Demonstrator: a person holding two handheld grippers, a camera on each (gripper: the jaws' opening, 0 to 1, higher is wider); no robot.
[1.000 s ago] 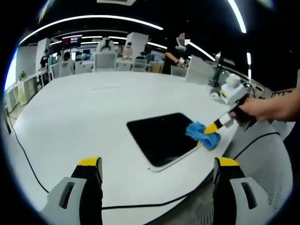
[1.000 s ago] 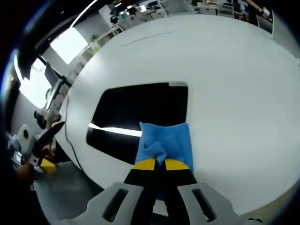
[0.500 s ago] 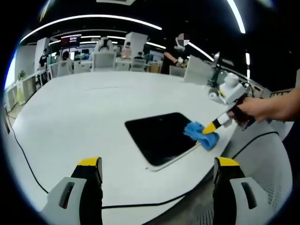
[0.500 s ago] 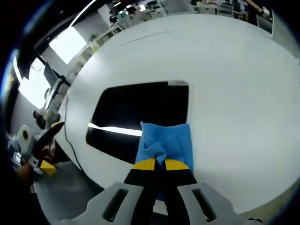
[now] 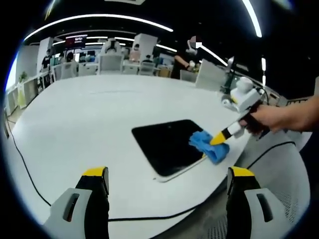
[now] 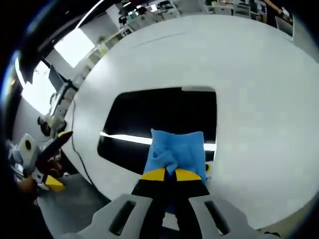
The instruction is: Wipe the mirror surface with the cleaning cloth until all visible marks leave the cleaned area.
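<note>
Right gripper (image 6: 168, 175) clenched on the blue cloth (image 6: 178, 151), pressed on the mirror (image 6: 158, 125) at its 5 o'clock corner. Left gripper (image 5: 168, 185) spread, idle. Risk, judged: dragging could slide the unheld mirror toward the table (image 5: 89, 119) edge.

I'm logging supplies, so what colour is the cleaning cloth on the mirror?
Blue. The cleaning cloth shows best in the right gripper view, clamped in the right gripper.

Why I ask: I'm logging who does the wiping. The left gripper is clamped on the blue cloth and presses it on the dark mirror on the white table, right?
Not the left. The right gripper is shut on the blue cloth over the dark mirror on the white table, per the right gripper view. The left gripper is open.
</note>
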